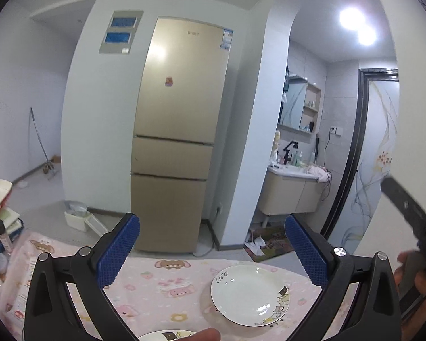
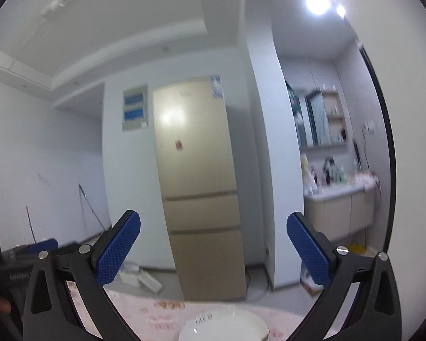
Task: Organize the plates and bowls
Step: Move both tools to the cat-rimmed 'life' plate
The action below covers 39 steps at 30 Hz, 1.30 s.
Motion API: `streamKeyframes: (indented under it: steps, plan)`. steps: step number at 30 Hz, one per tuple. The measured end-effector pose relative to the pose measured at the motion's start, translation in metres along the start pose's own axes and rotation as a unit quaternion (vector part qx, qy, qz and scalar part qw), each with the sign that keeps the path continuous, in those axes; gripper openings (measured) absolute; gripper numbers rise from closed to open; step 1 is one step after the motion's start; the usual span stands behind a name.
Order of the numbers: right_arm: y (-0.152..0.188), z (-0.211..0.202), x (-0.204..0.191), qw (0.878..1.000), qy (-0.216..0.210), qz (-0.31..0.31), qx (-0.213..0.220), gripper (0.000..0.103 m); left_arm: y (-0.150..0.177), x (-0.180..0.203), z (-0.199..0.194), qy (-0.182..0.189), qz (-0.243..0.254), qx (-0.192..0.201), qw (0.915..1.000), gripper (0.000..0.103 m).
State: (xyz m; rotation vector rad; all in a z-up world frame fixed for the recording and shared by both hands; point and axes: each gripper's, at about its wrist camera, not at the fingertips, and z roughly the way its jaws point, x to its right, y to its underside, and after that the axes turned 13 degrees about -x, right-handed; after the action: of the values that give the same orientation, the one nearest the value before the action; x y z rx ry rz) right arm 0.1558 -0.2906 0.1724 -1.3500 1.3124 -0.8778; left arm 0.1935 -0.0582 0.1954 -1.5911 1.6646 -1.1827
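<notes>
A white plate (image 1: 250,295) with "Life" lettering and cartoon prints lies on the pink cartoon tablecloth (image 1: 156,287). The rim of a second plate (image 1: 167,335) shows at the bottom edge of the left wrist view. My left gripper (image 1: 212,251) is open and empty, raised above the table, with the first plate below and right of centre. My right gripper (image 2: 213,251) is open and empty. A white plate (image 2: 224,326) lies below it on the tablecloth (image 2: 144,312). Part of the right gripper body (image 1: 411,218) shows at the right in the left wrist view.
A gold refrigerator (image 1: 179,130) stands beyond the table's far edge. Boxes and a bottle (image 1: 0,227) are piled at the table's left end. A bathroom vanity (image 1: 292,187) shows through the archway on the right. A white bin (image 1: 78,217) sits on the floor.
</notes>
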Motion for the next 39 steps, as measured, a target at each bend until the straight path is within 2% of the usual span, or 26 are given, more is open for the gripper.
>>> streamKeyframes:
  steps: [4,8,10,13,17,22,25,28,30,34,39]
  plan:
    - [0.017,0.018,0.013,0.999,0.004,0.010,-0.036,0.103,0.000,-0.005,0.029,0.011,0.001,-0.032,0.9994,0.103]
    - [0.034,0.049,0.024,0.997,0.010,0.022,-0.079,0.103,0.027,-0.011,0.061,0.028,-0.006,-0.064,0.9975,0.103]
    - [0.046,0.067,0.029,0.993,0.023,0.033,-0.110,0.103,0.039,-0.006,0.083,0.019,0.011,-0.099,0.9948,0.103]
    - [0.064,0.089,0.036,0.989,0.012,0.042,-0.143,0.103,0.049,-0.002,0.105,0.001,0.023,-0.117,0.9928,0.103]
    - [0.087,0.109,0.038,0.983,0.019,0.043,-0.180,0.103,0.063,-0.003,0.133,-0.007,0.029,-0.150,0.9883,0.103]
    - [0.111,0.127,0.046,0.974,0.026,0.045,-0.221,0.103,0.088,-0.011,0.172,-0.008,0.030,-0.201,0.9791,0.103]
    - [0.122,0.137,0.055,0.968,0.040,0.044,-0.244,0.103,0.104,-0.016,0.195,-0.022,0.032,-0.234,0.9715,0.103]
    - [0.138,0.150,0.066,0.959,0.041,0.058,-0.276,0.103,0.117,-0.021,0.213,-0.011,0.027,-0.265,0.9637,0.103]
    - [0.152,0.159,0.072,0.951,0.043,0.060,-0.300,0.103,0.122,-0.025,0.219,0.000,0.018,-0.277,0.9607,0.103]
    - [0.172,0.172,0.074,0.940,0.055,0.040,-0.333,0.103,0.127,-0.025,0.225,-0.002,0.015,-0.289,0.9572,0.103]
    - [0.181,0.178,0.071,0.933,0.056,0.022,-0.354,0.103,0.132,-0.022,0.232,0.002,0.019,-0.301,0.9534,0.103]
